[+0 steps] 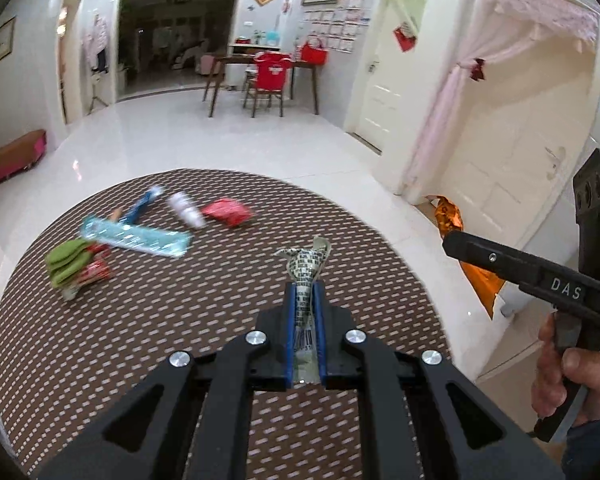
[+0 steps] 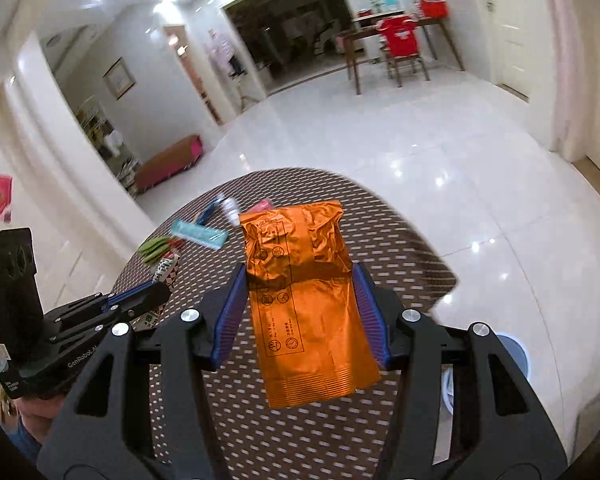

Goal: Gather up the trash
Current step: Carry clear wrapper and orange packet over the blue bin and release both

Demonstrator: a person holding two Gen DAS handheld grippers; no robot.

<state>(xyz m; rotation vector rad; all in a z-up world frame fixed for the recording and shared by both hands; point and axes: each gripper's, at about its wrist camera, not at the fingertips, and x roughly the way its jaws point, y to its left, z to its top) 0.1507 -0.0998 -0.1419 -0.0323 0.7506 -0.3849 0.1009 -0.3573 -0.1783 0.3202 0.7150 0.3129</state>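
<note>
White glossy floor tiles surround a round desk (image 1: 100,360) covered in a brown cloth with pale dashes. Two tools are in view, both over the desk. The left tool (image 1: 305,296) is clamped tight on one crumpled printed wrapper (image 1: 306,266), its twisted top sticking out past the blue pads. The right tool (image 2: 300,312) grips one orange foil packet (image 2: 304,300) across its width, jaws about half apart, pads pressing its sides; in the left view only an orange sliver shows beyond that tool's black body.

Five pieces of trash lie in a loose cluster on the far left part of the desk, all blurred: a green and red wrapper (image 1: 74,264), a long teal wrapper (image 1: 136,236), a blue tube-like piece (image 1: 144,204), a small white item (image 1: 186,210) and a red packet (image 1: 228,212). What each is cannot be read.

A hand (image 1: 560,376) holding the right tool is cut off at the frame edge. Beyond stand a dark wooden table (image 1: 260,64) with a red-covered chair (image 1: 270,76), a low bench (image 1: 14,156) and white doors.
</note>
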